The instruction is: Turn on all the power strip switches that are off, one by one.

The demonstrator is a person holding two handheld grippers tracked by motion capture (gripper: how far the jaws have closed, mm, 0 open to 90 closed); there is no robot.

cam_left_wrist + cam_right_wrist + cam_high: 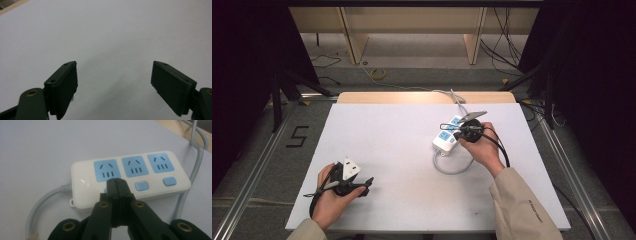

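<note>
Right tongs (116,182) sit nearest the lens, jaws pressed flat together with nothing between them, tip resting over the first of the three blue buttons on the power strip (130,178). That button is hidden behind the tip, so I can't tell whether contact is made yet. The step looks like pushing that switch with the closed tip. Strip lies on the white surface (397,150), right of centre and toward the far edge, its grey cord (43,202) looping back toward the person. To do it well: keep the jaws clamped so the tip acts as one stiff finger, come down square onto the button centre, not its edge, and press straight in; a slanted push would likely skate off onto the white housing or shove the light strip sideways. Stay clear of the socket slots above the button. Short firm press, then lift straight off. Left tongs (113,80) are spread wide and empty, hovering over bare surface well apart from the strip; the left hand (332,192) is parked near the front edge. If the strip slides, that hand could come over and brace its end.
</note>
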